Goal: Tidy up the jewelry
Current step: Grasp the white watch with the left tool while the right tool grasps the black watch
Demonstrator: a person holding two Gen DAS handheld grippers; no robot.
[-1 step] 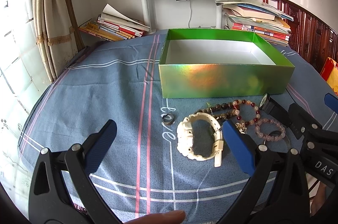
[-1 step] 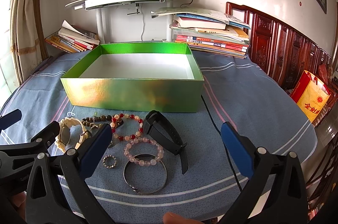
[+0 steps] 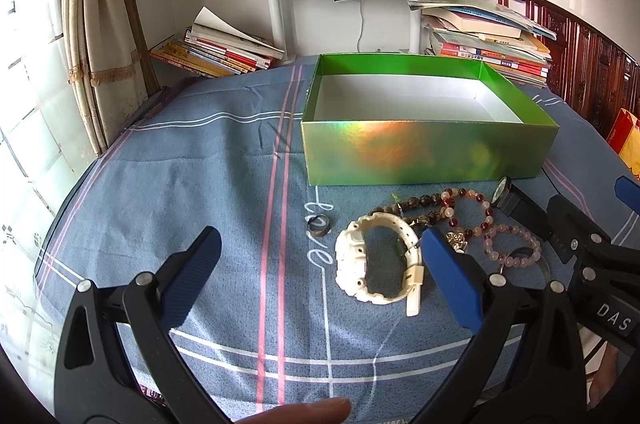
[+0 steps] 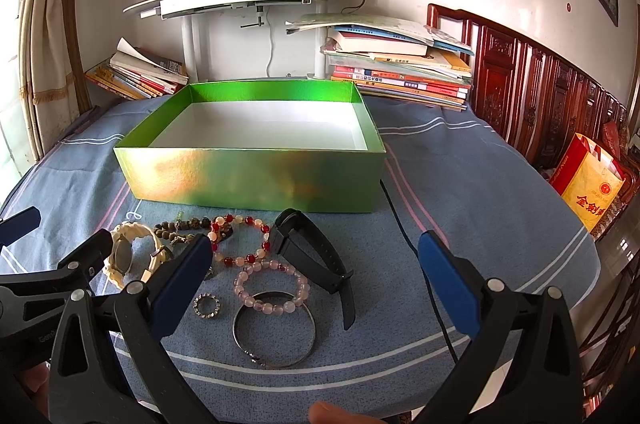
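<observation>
1. The left gripper (image 3: 316, 264) hovers with jaws apart before the white plastic watch (image 3: 376, 264).
2. Beaded bracelets (image 4: 240, 244) lie together below the open green cardboard box (image 4: 256, 180), near the worktop's front edge, ready for packing.
3. The right gripper (image 4: 312, 272), jaws also apart, holds nothing.

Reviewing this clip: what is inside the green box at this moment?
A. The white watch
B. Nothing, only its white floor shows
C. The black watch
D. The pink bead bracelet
B. The green box shows only its bare white floor, while the white watch, the pink bead bracelet and the black watch all lie on the cloth in front of it.
</observation>
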